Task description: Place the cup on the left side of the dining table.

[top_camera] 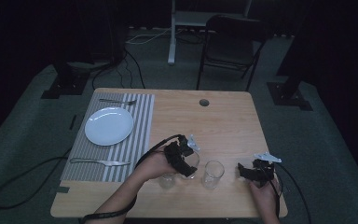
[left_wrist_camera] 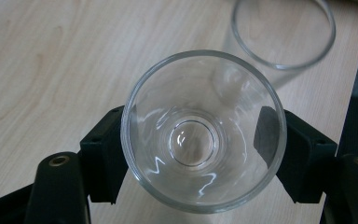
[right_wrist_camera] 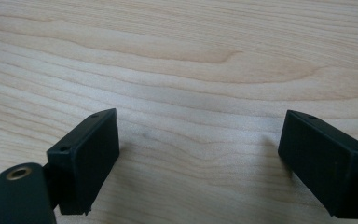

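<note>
A clear drinking glass (left_wrist_camera: 200,186) stands between the two black jaws of my left gripper (left_wrist_camera: 193,149), which press on its sides; I look straight down into it. In the high view this held glass (top_camera: 192,162) is near the table's front middle, under my left gripper (top_camera: 182,156). A second empty glass (top_camera: 213,173) (left_wrist_camera: 283,32) stands upright just to its right. Another clear glass (top_camera: 167,180) shows by the left hand. My right gripper (top_camera: 256,170) (right_wrist_camera: 198,140) is open over bare wood at the front right, with nothing between its jaws.
A striped placemat (top_camera: 137,135) on the left carries a white plate (top_camera: 108,126), a fork (top_camera: 117,101) at its far end and a knife (top_camera: 100,162) at its near end. The wooden table (top_camera: 223,126) has a cable hole (top_camera: 204,102). A chair (top_camera: 230,44) stands behind.
</note>
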The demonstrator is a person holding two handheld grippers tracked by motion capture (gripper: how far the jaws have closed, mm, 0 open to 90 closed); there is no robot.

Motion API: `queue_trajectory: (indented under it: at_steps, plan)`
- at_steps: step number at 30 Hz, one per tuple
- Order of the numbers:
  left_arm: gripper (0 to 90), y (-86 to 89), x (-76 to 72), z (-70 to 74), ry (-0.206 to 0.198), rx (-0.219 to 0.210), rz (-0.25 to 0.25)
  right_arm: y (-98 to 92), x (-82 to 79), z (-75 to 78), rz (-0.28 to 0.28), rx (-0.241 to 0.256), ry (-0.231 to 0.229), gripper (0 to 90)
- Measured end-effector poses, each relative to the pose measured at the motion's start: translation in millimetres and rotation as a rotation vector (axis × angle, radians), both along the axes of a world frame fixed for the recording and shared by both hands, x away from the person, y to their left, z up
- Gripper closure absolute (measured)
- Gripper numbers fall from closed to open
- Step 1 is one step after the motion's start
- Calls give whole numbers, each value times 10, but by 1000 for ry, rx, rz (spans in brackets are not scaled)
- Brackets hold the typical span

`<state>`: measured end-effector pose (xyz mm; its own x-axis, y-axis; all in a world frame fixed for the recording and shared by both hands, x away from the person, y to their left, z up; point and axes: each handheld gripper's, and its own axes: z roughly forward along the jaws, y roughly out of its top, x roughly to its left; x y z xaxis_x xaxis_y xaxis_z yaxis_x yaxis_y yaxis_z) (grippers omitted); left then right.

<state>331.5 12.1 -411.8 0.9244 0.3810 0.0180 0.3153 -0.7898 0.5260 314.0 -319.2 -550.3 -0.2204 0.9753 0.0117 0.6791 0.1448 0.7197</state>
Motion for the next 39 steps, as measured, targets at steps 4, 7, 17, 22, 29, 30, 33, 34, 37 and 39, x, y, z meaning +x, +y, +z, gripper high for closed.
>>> queue_trajectory:
  at_steps: [4, 7, 17, 22, 29, 30, 33, 34, 37, 39]
  plan:
    - [289, 82, 63, 65, -18, -16, 35, 0, 0, 0, 0, 0, -1, 120]
    - [289, 146, 113, 88, -24, -14, 60, 0, 0, 0, -1, 0, -1, 120]
    - [289, 414, 260, 134, -39, -18, 171, 0, 0, -1, -1, 0, -2, 119]
    - [289, 527, 284, 128, -51, -21, 236, 0, 0, -1, -1, 0, -2, 119]
    - [290, 733, 310, 152, -45, -24, 281, 0, 1, -1, -1, 0, -2, 119]
    - [289, 764, 310, 157, -49, -23, 287, 1, 1, -1, -1, 0, -2, 119]
    - [289, 874, 313, 170, -59, -44, 337, 0, 1, -1, 0, 0, -2, 119]
    - [289, 909, 318, 169, -60, -40, 350, 1, 0, -1, -1, 0, -2, 119]
    - [289, 1012, 338, 142, -63, -51, 399, 1, 0, -1, -1, 1, -1, 119]
    - [289, 1082, 358, 128, -61, -50, 415, 1, 0, -1, -1, 0, -2, 120]
